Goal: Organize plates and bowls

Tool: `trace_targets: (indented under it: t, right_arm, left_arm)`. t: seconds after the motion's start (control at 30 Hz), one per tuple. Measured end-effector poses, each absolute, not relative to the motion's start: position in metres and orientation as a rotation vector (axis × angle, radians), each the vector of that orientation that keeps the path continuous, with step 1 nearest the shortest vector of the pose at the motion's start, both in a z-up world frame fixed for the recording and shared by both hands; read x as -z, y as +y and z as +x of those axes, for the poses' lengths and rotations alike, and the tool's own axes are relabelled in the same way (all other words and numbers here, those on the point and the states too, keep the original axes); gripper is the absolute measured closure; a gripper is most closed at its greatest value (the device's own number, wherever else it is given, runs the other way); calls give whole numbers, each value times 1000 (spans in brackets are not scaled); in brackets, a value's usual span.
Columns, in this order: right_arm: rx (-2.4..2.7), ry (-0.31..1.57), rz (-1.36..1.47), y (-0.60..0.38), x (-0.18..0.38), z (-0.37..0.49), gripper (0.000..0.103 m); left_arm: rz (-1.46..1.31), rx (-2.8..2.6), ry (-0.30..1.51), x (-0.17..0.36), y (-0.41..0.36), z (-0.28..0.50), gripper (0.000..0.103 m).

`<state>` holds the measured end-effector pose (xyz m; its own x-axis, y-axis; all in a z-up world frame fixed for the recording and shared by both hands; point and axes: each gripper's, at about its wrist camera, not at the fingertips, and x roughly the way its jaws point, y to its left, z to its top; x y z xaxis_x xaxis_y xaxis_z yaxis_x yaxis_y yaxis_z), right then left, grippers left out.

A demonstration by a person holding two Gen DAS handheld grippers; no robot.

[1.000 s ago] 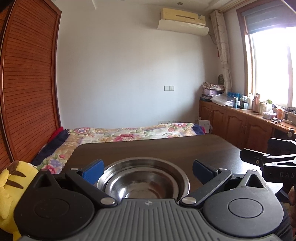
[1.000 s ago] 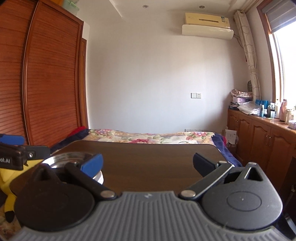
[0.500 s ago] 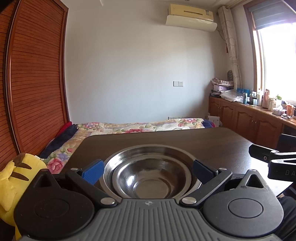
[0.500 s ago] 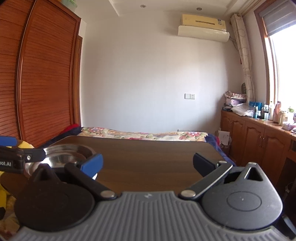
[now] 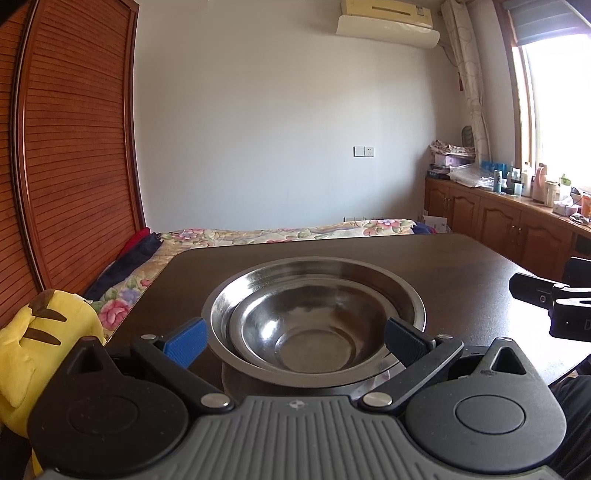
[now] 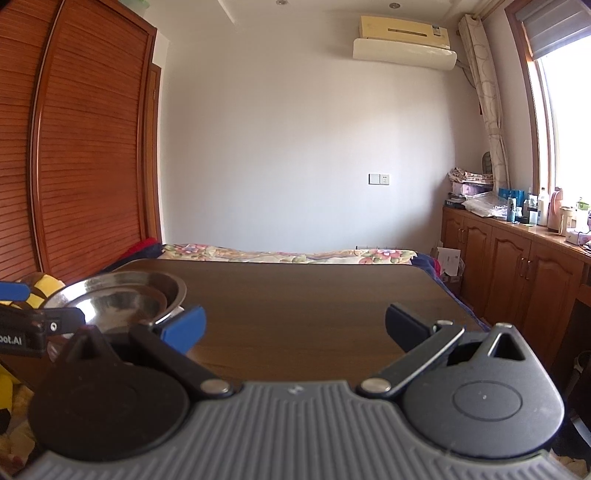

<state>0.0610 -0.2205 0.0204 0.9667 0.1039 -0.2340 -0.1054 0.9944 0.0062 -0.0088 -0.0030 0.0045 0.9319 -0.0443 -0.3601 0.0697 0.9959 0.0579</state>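
Bowls: small steel bowl (image 5: 314, 332) nested inside the larger steel bowl (image 5: 402, 291), stack sitting on the near-left part of the dark wood table (image 5: 461, 266), directly ahead of my left gripper (image 5: 295, 341). Left jaws spread wide, blue pads flanking the stack's near rim on either side, holding nothing; can't tell if a pad is touching metal. My right gripper (image 6: 295, 326) is off to the right over bare tabletop, jaws also spread, empty. No plates in either view. Judgement: nesting looks done, so this is either release or a pre-grasp on the stack. Risks: steel rim is thin and slick, so a pad closing on it off-centre could skate and kick the stack toward the near-left table edge; lifting by the outer rim only could let the inner bowl rattle or tip out; pulling the left gripper away at an angle could snag the rim and drag both bowls. Surface is smooth, glossy, low friction, so bowls will slide easily. Left of the table, a yellow plush toy (image 5: 40, 332). Beyond the far edge, a floral bedspread (image 5: 280, 232); slatted wooden wardrobe (image 5: 70, 166) far left, low cabinets (image 5: 498, 221) with clutter under the window right, air conditioner (image 5: 388, 18) high on the far wall.
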Motion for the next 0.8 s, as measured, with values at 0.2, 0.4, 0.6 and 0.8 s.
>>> trace_targets:
  t: [0.2,0.4,0.6,0.8]
  right_arm:
    - [-106,236,-6,-222,-20,61,0]
    - [-106,238,-6,-223,-20,61,0]
    - [-107,237,-4,-226,-20,60,0]
    - [-106,237,-3,-227,-20,60,0]
  left_arm:
    - [73,57,365,-4,-3,-10,0]
    - [72,53,366,-4,-3,-10,0]
    - [75,51,367,-3,-2,-10,0]
    - [75,52,367,-3,-2,-10,0]
